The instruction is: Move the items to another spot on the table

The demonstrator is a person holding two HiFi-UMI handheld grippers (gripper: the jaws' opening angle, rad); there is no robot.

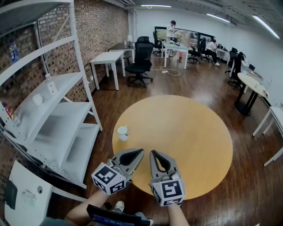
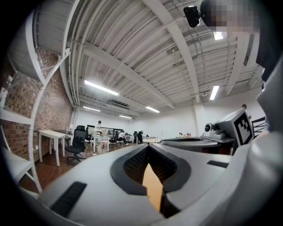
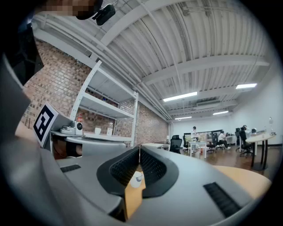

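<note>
Cup (image 1: 122, 132) stands at nine o'clock on the table (image 1: 190, 132), near the rim, untouched. Your left gripper (image 1: 140, 152) and right gripper (image 1: 153, 153) hover at six o'clock, jaws together and empty. Approach step, by my read: you need to open one and reach toward ten o'clock.

This is an open-plan office in a loft-like hall: white desks (image 1: 107, 57) with black swivel chairs (image 1: 140, 62) stand by a brick wall (image 1: 95, 26), and people (image 1: 211, 46) sit at more desks at the far end. The near part has a wood floor (image 1: 208, 84), strip lights (image 1: 155, 6) on a white beamed ceiling (image 2: 132, 53), white steel shelving (image 1: 57, 110) and a round desk (image 1: 177, 141).
</note>
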